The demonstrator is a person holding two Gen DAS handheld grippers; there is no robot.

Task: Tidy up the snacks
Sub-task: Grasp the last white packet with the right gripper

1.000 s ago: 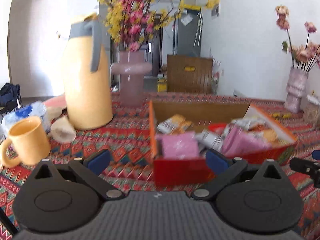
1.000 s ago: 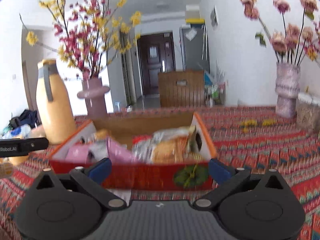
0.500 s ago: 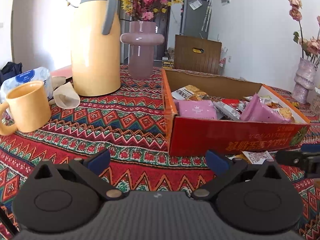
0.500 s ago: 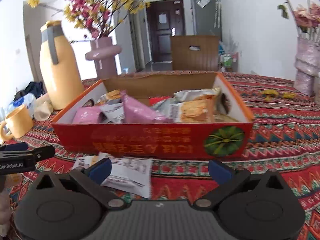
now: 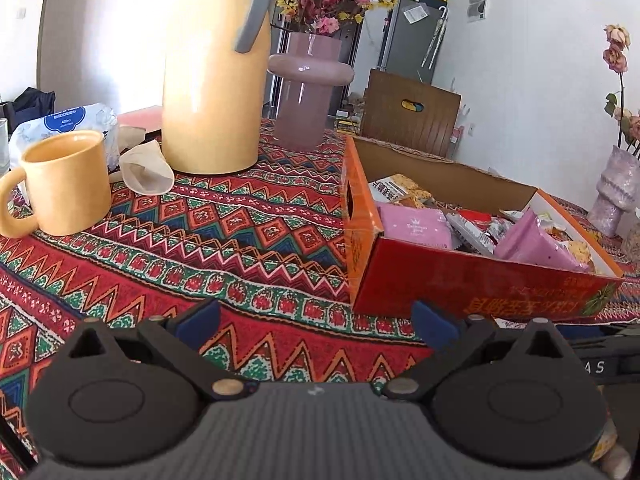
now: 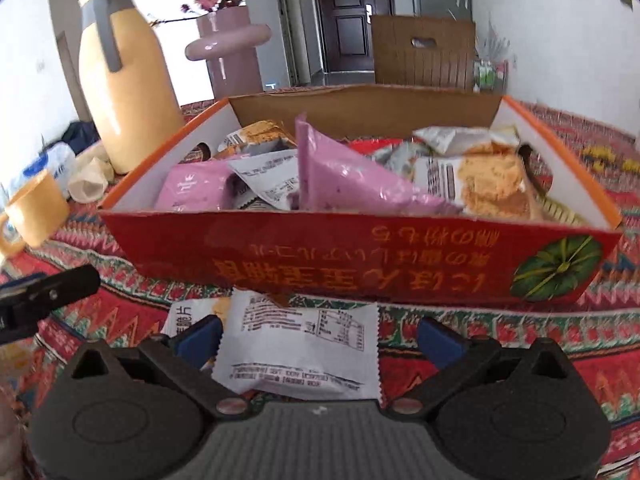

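A red cardboard box (image 6: 360,264) full of snack packets stands on the patterned tablecloth; it also shows in the left wrist view (image 5: 472,280). A white snack packet (image 6: 304,344) lies flat on the cloth in front of the box, with a second packet (image 6: 192,312) partly under its left side. My right gripper (image 6: 320,336) is open, its jaws either side of the white packet, not closed on it. My left gripper (image 5: 316,324) is open and empty over the cloth, left of the box.
A yellow mug (image 5: 60,188), a tall yellow thermos jug (image 5: 212,72), a pink vase with flowers (image 5: 308,88), a crumpled paper cup (image 5: 148,168) and a tissue pack (image 5: 68,120) stand to the left. Another vase (image 5: 616,192) stands at the far right.
Both grippers have come down and tilted toward the table. The right gripper moved forward until the white packet lies between its jaws. The left gripper moved closer to the cloth by the box.
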